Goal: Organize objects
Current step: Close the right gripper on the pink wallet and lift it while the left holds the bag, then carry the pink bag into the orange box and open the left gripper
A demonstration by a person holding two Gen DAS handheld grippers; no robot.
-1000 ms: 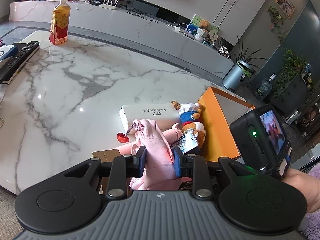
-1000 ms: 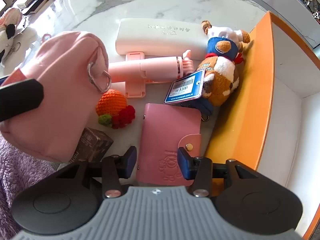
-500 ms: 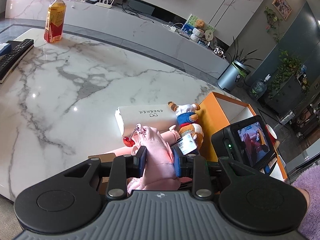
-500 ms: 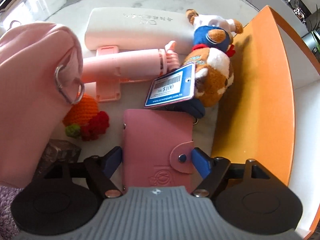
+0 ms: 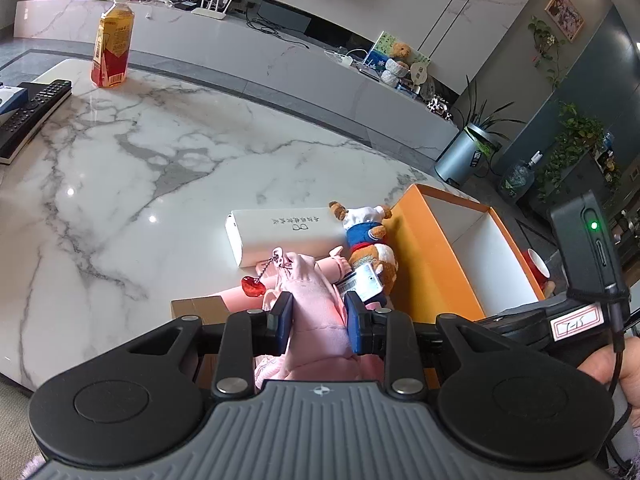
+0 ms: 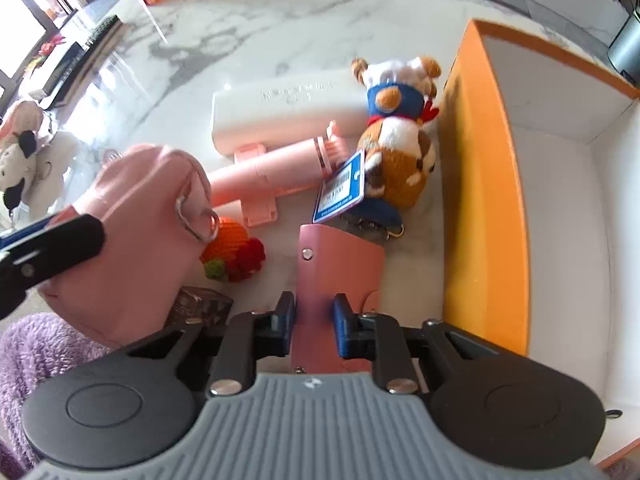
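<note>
My left gripper point(image 5: 318, 314) is shut on a pink pouch point(image 5: 316, 300) with a red charm point(image 5: 253, 286), held above the table; the pouch also shows in the right wrist view point(image 6: 132, 232). My right gripper point(image 6: 314, 320) is shut on a pink card wallet point(image 6: 340, 264), tilted up on edge. Beyond it lie a pink tube-shaped item point(image 6: 268, 172), a white case point(image 6: 288, 112), a plush bear point(image 6: 400, 148) with a blue price tag point(image 6: 340, 188), and a knitted orange toy point(image 6: 234, 252). An open orange box point(image 6: 480, 200) stands at the right.
A marble table point(image 5: 140, 168) carries a drink bottle point(image 5: 113, 53) and remote controls point(image 5: 32, 112) at the far left. A small dark box point(image 6: 202, 306) sits near the right gripper. A plush rabbit point(image 6: 20, 136) lies at the left edge.
My right gripper's jaws closed on the pink wallet and tipped it up on edge. My left gripper kept hold of the pink pouch and shifted slightly.
</note>
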